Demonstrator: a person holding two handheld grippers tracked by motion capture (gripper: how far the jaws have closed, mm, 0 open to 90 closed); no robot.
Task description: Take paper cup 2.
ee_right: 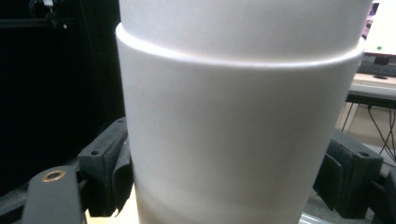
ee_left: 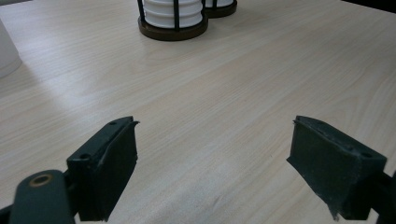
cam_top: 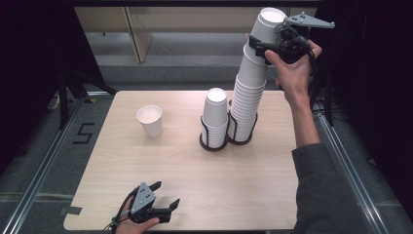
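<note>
White paper cups are light and crush easily, so we squeeze gently. Our right gripper [cam_top: 263,50] clasps the upper cups of the tall stack [cam_top: 249,97] far right; our left gripper [cam_top: 163,195] rests wide, near.

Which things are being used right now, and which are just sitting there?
In use: tall cup stack; top cup; right hand-held gripper closed around it; cup holder.
Just sitting: single cup; short cup stack; left hand-held gripper, open.
</note>
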